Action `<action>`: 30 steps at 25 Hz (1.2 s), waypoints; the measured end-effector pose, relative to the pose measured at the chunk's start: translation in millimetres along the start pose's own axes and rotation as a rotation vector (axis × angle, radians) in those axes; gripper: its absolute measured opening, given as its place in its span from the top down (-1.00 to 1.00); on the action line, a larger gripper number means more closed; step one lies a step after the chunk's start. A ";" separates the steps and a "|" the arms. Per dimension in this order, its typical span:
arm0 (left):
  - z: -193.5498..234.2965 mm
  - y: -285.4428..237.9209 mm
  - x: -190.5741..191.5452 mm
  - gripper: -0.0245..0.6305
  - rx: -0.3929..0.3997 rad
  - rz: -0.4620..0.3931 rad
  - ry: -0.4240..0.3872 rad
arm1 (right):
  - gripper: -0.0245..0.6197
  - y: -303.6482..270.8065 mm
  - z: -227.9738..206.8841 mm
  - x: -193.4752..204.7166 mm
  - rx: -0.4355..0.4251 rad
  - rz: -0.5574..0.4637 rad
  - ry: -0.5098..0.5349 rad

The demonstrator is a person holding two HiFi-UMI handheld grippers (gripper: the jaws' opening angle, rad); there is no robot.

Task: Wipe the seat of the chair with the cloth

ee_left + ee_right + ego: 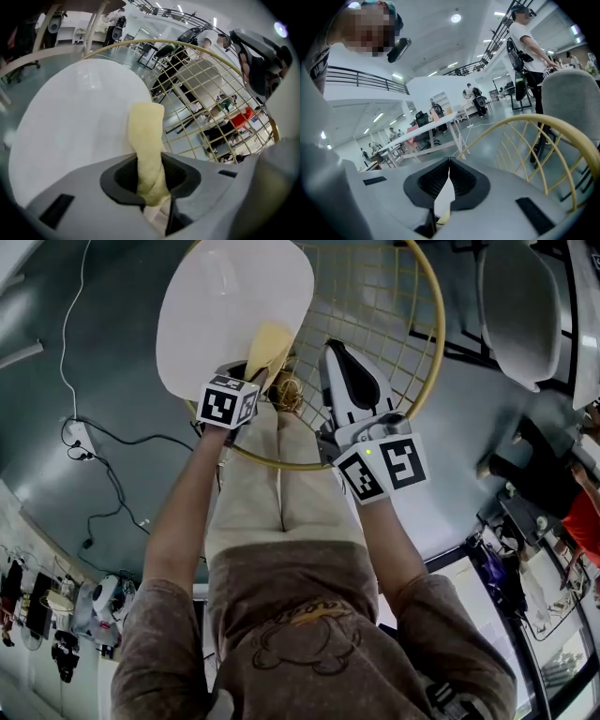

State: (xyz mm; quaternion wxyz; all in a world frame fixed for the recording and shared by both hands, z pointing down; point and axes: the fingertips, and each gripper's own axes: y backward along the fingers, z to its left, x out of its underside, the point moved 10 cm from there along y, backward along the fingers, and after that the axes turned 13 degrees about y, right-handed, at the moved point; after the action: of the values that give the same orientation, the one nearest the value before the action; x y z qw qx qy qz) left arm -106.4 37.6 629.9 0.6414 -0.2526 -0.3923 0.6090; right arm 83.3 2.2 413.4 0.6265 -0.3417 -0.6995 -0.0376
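2 grippers are held over the chair. The left gripper (pixel 150 183) is clamped on a yellow cloth (pixel 146 133). The cloth's free end reaches out from the jaws over the white round seat (pixel 70 136), on the side next to the yellow wire back (pixel 211 89). The right gripper (pixel 448 180) has its jaws together, tips touching, with nothing between them. In the head view it is held above the wire back, just right of the left gripper and off the seat. The person's legs (pixel 281 484) stand at the wire ring's near edge. 1 grey chair (pixel 520 296) stands well apart on the right. A cable (pixel 103 465) lies on the floor on the left.
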 end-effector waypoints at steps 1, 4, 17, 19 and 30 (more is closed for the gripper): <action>3.4 1.9 -0.9 0.58 -0.012 0.002 -0.004 | 0.84 -0.6 0.3 0.0 -0.003 0.001 0.001; 16.4 9.2 -4.5 0.58 -0.051 0.009 -0.017 | 0.84 -1.9 1.1 0.0 -0.010 0.004 0.004; 105.2 72.4 -22.5 0.58 -0.244 -0.041 0.058 | 0.84 -6.1 1.4 3.7 -0.037 0.021 0.016; 116.8 83.4 -26.9 0.58 -0.267 -0.066 0.090 | 0.84 -6.9 2.3 4.5 -0.041 0.025 0.017; 147.2 108.2 -32.7 0.58 -0.321 -0.101 0.108 | 0.84 -10.5 1.5 5.5 -0.051 0.031 0.025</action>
State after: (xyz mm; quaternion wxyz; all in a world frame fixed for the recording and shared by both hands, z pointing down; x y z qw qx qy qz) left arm -287.3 -2.9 619.9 0.6428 -0.3639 -0.4619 0.4910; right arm 76.7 -2.7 422.0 0.6268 -0.3678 -0.6851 -0.0499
